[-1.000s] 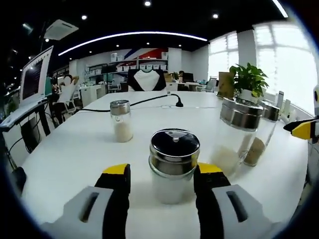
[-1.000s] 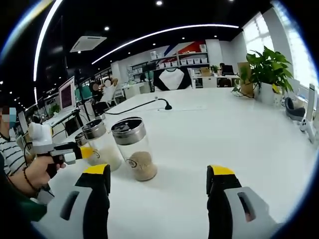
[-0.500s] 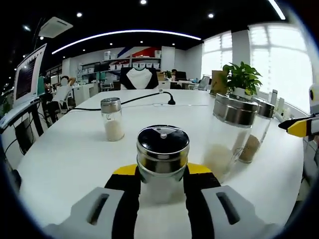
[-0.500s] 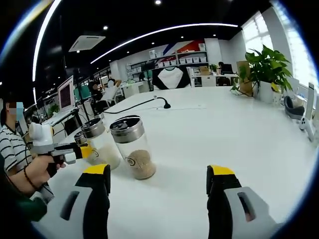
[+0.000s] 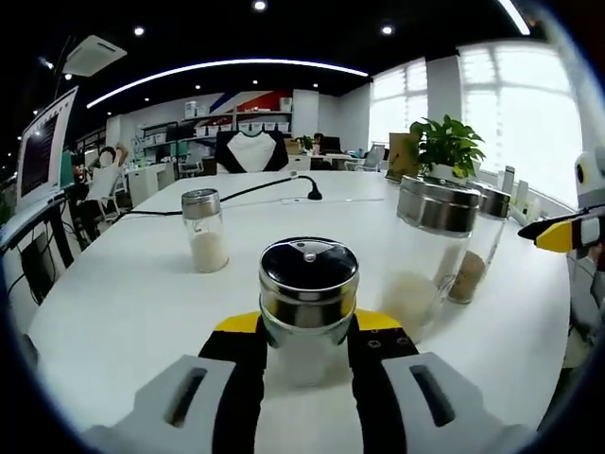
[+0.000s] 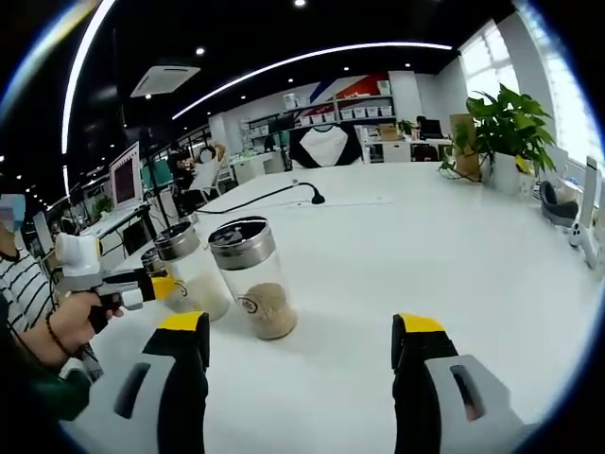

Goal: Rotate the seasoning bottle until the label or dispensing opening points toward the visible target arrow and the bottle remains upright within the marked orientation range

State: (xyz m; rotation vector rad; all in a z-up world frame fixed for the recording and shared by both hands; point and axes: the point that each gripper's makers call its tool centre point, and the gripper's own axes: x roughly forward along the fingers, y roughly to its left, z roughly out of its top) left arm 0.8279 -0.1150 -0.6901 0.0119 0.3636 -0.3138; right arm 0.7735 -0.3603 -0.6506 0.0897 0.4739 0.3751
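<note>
A: Which step now?

B: Grasp made, turn not yet begun, by my judgement. Left tool (image 5: 304, 326) clamped on the seasoning bottle (image 5: 307, 305), one yellow-tipped jaw touching each side of the glass below the steel cap. Bottle upright on the white desk (image 5: 123, 293), near its front edge, with white powder inside.

A: And next?

B: Calls for a slow twist about the bottle's own axis, keeping it vertical. No target arrow or marked range to be seen on the desk, so direction of turn cannot be told. Small hole on the black lid toward the far side, seems so.

A: Right tool?

B: Right tool (image 6: 301, 352) wide apart, holding nothing, over bare desk. Two taller jars to its left: one with brown granules (image 6: 251, 281), one with white powder (image 6: 189, 273), just beside each other. Small shaker (image 5: 204, 230) standing further back, well apart.

A: Risk?

B: Tipping the bottle, or knocking the near jar during the turn.
</note>
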